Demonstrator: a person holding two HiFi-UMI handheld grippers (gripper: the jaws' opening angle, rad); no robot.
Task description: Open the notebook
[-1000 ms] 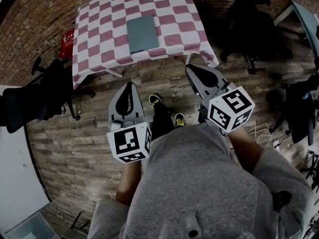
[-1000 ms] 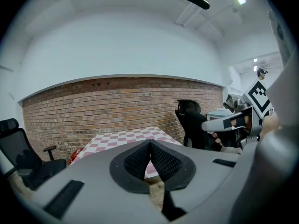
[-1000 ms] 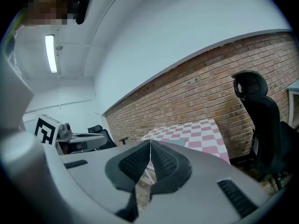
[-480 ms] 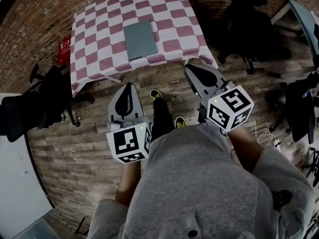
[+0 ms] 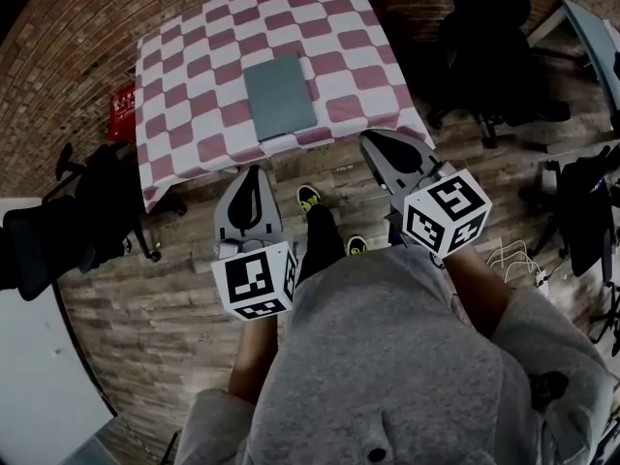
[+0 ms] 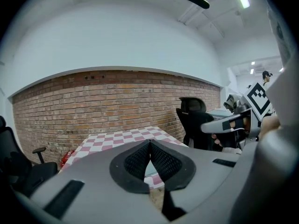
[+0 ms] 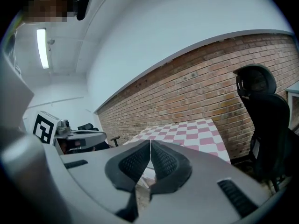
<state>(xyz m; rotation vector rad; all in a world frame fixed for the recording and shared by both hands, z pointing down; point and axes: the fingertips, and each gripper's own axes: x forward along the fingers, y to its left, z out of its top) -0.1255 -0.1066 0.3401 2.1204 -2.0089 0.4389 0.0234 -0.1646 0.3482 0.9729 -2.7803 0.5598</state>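
Note:
A closed grey notebook [image 5: 279, 97] lies flat near the front edge of a table with a red-and-white checked cloth [image 5: 194, 85]. Both grippers are held in the air short of that edge, over the wooden floor, and touch nothing. My left gripper [image 5: 254, 169] is shut and empty, its ribbed pads [image 6: 138, 160] meeting at the tips. On the right, my right gripper [image 5: 372, 136] is also shut with nothing in it. The checked cloth [image 6: 117, 138] shows ahead in the left gripper view, and likewise the cloth [image 7: 196, 132] in the right gripper view.
A black office chair [image 5: 484, 27] stands right of the table and another chair [image 5: 68, 226] at its left. A red object [image 5: 123, 110] leans by the brick wall [image 5: 68, 27]. A desk [image 5: 593, 37] and white cables [image 5: 513, 258] are at the right.
The table and notebook have drawn nearer in the head view as the person steps toward them. Both grippers have moved forward with the person and stay shut.

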